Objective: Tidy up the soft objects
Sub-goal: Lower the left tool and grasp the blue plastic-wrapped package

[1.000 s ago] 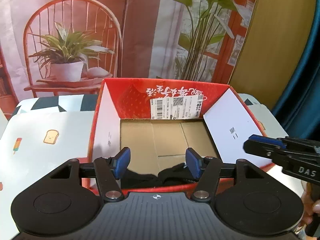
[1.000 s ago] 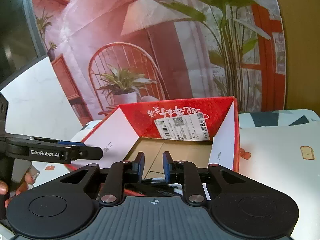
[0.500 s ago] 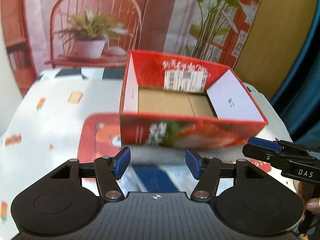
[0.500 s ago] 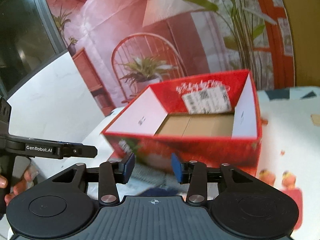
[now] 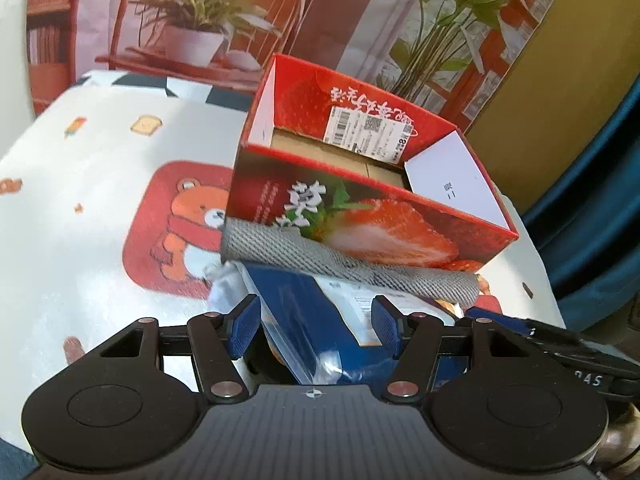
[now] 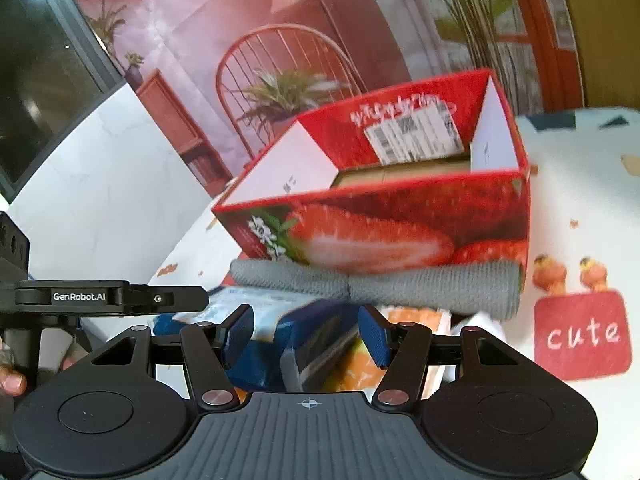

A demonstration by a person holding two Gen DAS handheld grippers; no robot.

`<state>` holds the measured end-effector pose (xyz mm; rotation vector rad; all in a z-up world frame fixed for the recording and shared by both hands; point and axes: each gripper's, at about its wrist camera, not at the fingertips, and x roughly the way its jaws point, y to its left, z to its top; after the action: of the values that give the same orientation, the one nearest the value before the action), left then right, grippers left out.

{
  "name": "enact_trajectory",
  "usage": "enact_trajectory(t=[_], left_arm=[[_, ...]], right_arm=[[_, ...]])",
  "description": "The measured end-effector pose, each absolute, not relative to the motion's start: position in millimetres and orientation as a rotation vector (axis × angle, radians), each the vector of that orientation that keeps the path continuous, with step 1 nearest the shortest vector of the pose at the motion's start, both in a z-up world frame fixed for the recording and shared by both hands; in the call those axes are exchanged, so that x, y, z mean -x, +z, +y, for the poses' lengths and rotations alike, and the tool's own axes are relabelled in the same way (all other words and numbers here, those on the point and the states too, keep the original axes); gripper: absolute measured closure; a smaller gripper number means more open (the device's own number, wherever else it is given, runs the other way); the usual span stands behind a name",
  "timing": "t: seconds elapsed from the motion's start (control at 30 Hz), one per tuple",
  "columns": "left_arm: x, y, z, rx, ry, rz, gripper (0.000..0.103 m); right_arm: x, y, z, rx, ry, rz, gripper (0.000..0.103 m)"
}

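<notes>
Printed backdrop behind a cloth-covered counter

Across the top of my left view I see a backdrop (image 5: 340, 12) printed with a red chair, potted plants and a lamp; a mustard-yellow wall (image 5: 560, 80) sits at upper right, a teal curtain (image 5: 600, 220) at the right edge. My right view shows a dark window (image 6: 44, 80) upper left. The counter (image 5: 80, 200) wears a white cartoon-print cloth.

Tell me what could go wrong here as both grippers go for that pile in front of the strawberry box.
The left gripper and right gripper hang open over the same blue packet, so they may collide. The plastic wrap looks slippery and could slide out of the jaws. The grey towel lies against the strawberry box, so pulling it might shift the box.
</notes>
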<state>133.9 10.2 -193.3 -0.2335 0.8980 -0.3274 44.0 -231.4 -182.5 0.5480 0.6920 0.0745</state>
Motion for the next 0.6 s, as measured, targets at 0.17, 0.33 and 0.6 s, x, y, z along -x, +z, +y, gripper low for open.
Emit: enact_trajectory(t=[0.17,0.33,0.6], left_arm=[[-134,-205,19,0.317,-0.342,0.938,0.038],[-139,-216,25,0.369,-0.363,0.966,0.038],[-147,-223,22,0.39,-0.404,0.993,0.04]], right_arm=[[-49,-194,-228,-0.597,0.092,0.741,0.048],[-54,-202,-227,-0.627,0.105,0.762,0.048],[-70,-207,-230,-0.658,0.126,0.787,0.046]])
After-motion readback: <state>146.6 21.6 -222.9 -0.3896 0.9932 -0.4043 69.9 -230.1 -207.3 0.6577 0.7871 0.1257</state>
